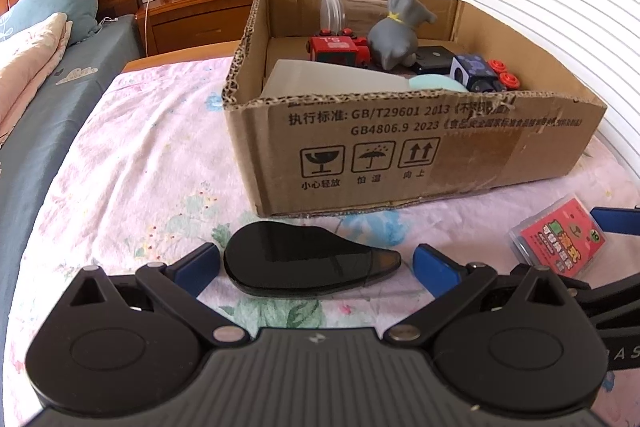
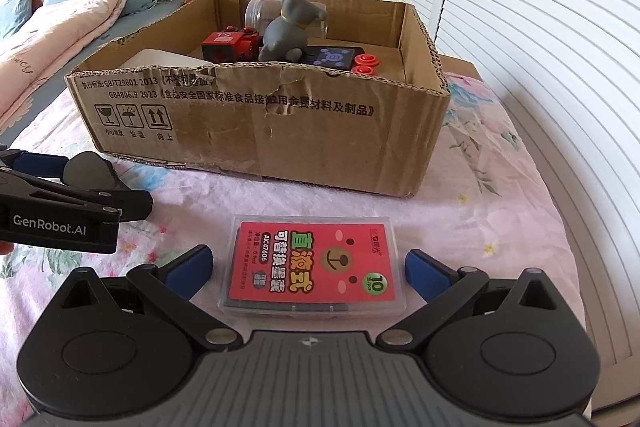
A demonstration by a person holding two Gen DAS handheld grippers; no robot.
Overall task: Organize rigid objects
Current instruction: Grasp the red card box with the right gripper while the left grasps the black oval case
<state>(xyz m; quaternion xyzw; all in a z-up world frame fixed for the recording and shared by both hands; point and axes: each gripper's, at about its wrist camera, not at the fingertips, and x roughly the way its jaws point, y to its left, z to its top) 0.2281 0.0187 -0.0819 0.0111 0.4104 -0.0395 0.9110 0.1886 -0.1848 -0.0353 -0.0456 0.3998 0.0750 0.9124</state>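
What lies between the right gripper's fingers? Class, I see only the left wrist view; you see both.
Observer: A clear case with a red label lies flat on the bedspread, centred between the right gripper's open fingers.
Operator: Is anything written on my left gripper's side?
Observer: Yes. The right wrist view shows GenRobot.AI printed on the side of the left gripper.
Operator: And the black object?
Observer: Seen from that side, the black object sits low on the bedspread between the open fingers.
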